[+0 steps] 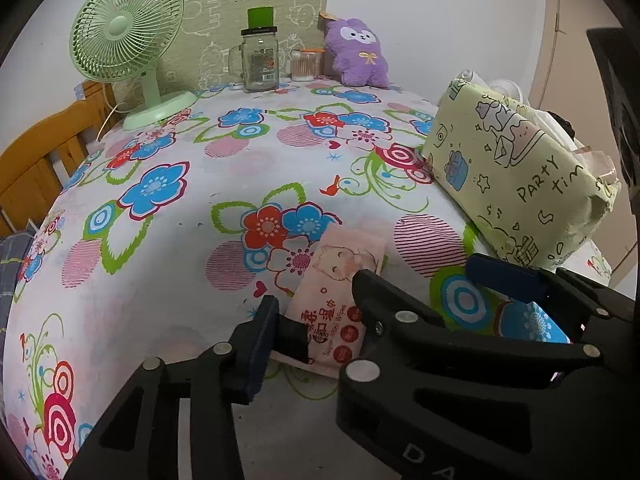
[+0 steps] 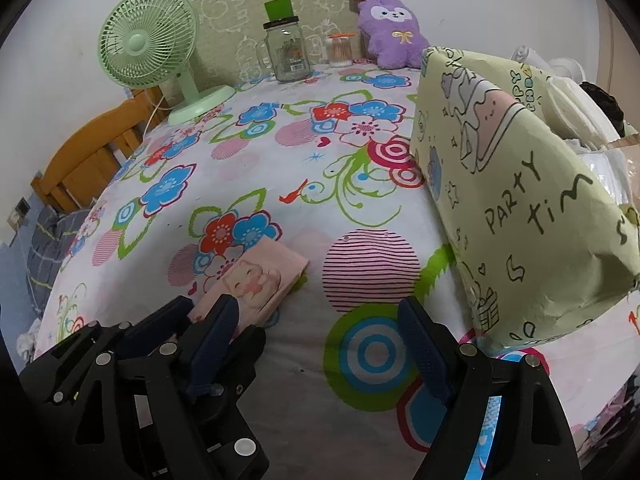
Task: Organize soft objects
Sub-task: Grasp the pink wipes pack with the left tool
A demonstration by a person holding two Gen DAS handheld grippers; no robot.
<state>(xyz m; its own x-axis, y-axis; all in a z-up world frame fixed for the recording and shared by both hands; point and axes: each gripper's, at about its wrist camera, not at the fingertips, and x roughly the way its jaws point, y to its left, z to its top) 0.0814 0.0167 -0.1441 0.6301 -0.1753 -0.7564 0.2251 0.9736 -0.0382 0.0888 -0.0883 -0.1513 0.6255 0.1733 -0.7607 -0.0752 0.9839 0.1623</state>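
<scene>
A pink wet-wipes pack (image 1: 340, 292) with a cat picture lies flat on the flowered tablecloth (image 1: 200, 200). My left gripper (image 1: 316, 304) is open, its fingers on either side of the pack's near end. The pack also shows in the right wrist view (image 2: 256, 284), with the left gripper (image 2: 200, 320) at its near end. My right gripper (image 2: 324, 332) is open and empty, just right of the pack, over the cloth. A yellow-green "party time" bag (image 2: 520, 200) stands at the right. A purple plush toy (image 1: 358, 54) sits at the back.
A green desk fan (image 1: 128, 40) stands at the back left. A glass mug jar (image 1: 260, 62) and a cotton-swab jar (image 1: 306, 66) stand at the back by a patterned board. A wooden chair (image 1: 40, 152) is left of the table.
</scene>
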